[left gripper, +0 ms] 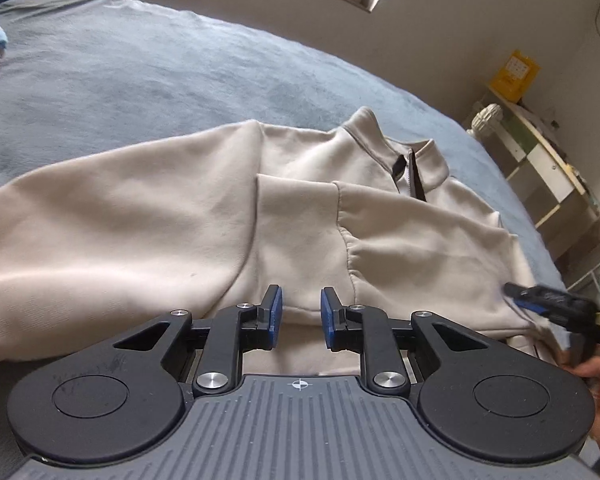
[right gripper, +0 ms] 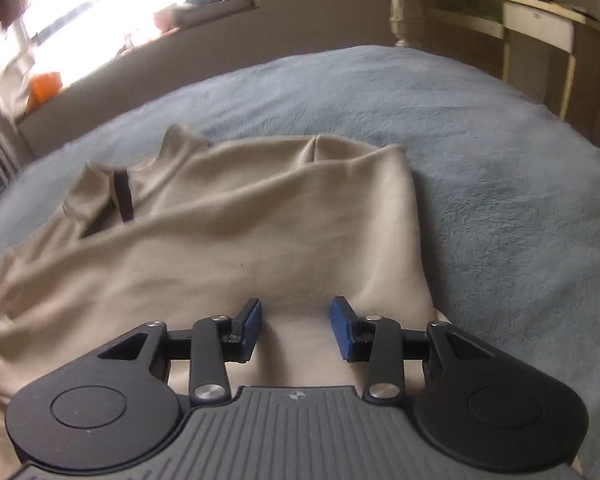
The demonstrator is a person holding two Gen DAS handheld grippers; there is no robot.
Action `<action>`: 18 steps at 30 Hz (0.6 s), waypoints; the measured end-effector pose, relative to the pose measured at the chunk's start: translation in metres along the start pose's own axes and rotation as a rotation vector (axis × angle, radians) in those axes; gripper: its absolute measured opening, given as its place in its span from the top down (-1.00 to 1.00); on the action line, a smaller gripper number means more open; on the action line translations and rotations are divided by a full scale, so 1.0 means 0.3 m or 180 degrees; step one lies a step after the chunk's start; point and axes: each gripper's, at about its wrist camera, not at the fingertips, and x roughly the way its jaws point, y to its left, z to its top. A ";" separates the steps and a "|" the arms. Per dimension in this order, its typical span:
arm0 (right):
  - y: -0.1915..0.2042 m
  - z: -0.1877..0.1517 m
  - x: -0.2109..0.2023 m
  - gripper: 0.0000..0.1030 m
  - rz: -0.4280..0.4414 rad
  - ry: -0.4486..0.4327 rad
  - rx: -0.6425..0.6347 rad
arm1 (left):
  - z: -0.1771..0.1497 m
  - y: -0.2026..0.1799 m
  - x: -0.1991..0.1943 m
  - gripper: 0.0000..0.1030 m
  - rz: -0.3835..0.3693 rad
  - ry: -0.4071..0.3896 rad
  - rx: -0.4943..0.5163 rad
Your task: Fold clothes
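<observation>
Clearly the beige sweatshirt [left gripper: 204,216] lies spread on the grey-blue bed [left gripper: 148,64], front up, its zip collar [left gripper: 412,160] toward one o'clock in the left wrist view and toward ten o'clock in the right wrist view. One sleeve already lies folded across the chest.

The left gripper [left gripper: 301,318] hovers over the near hem with its blue pads apart and nothing between them: open, only narrowly. The right gripper [right gripper: 296,330] hangs over the garment's near edge by its right side, its jaws set wider and likewise empty; cloth shows beneath the gap, not pinched.

By the look of it the fabric is a thick, soft fleece: light, limp, not slippery, nothing fragile save the zip. It should drape and sag from wherever it is lifted, and a single-layer pinch may slide the layers apart. The better hold, I judge, is the hem at its two corners, toward five and seven o'clock of the body, biting through both layers so the fold carries over evenly toward the collar.
</observation>
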 end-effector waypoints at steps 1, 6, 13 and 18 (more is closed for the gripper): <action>-0.011 -0.001 -0.026 0.20 0.0032 -0.0075 0.0038 | 0.001 -0.003 0.019 0.60 0.0009 0.0028 0.0011; -0.102 -0.009 -0.111 0.17 0.0033 -0.0225 0.0281 | 0.008 -0.008 0.053 0.61 0.0065 0.0006 -0.0047; -0.192 -0.050 -0.154 0.17 0.0022 -0.0315 0.0559 | -0.010 -0.001 -0.048 0.60 0.0074 -0.0243 -0.0181; -0.241 -0.086 -0.154 0.15 0.0034 -0.0291 0.0775 | -0.050 0.020 -0.033 0.58 -0.0107 -0.0166 -0.0195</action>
